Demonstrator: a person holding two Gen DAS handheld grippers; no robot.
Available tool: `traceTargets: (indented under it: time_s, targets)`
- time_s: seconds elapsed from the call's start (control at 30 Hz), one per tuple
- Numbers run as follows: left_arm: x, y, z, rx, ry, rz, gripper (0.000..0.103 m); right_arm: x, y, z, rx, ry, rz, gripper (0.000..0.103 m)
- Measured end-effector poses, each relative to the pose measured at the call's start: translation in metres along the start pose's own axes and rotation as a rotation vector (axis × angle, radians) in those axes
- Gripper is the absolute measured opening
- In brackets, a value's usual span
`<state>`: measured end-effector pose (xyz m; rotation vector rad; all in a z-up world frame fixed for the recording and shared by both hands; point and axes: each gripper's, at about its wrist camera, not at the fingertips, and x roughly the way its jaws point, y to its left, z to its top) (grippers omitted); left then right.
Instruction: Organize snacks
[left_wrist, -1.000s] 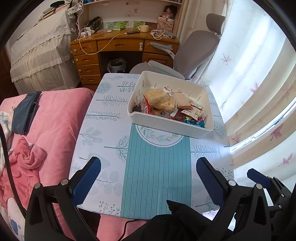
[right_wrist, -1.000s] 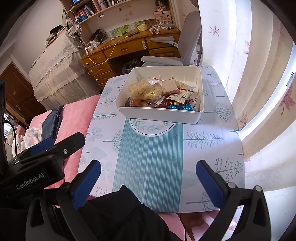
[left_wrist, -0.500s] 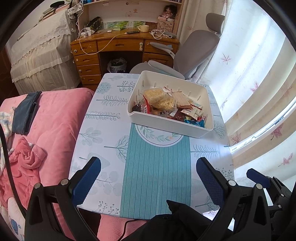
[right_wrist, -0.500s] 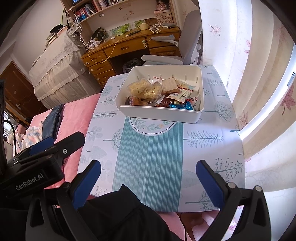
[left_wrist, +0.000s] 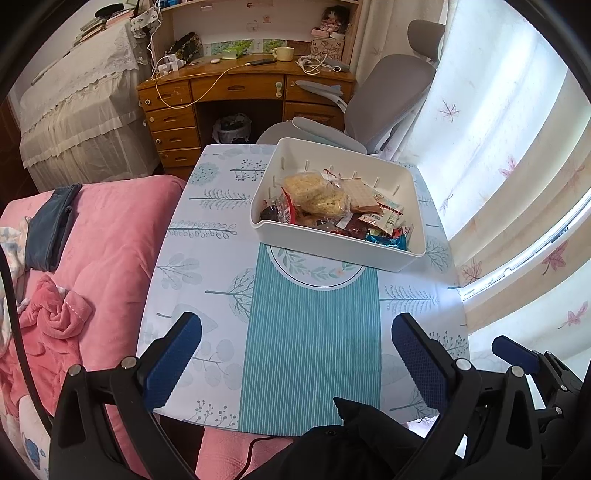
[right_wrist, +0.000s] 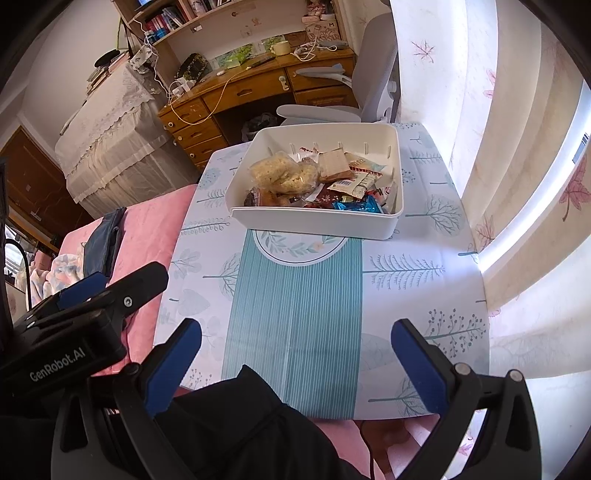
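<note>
Snacks heaped in white bin at 12 o'clock on table, wrapper print too small to read. "GenRobot.AI" legible on left gripper at 9 o'clock; right gripper likewise spread wide, empty, edges cropped.

Packaged snacks heaped inside white bin
</note>
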<state>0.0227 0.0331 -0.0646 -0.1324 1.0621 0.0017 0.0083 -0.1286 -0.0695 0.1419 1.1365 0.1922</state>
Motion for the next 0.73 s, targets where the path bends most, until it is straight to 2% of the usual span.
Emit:
traceTargets:
  time_s: [0.73]
  targets:
    - [0.0007,0.0006,0.0052,0.022,0.004,0.01,0.102,0.003,0.0002,-0.0004,-0.007,0.01,0.009,0.103]
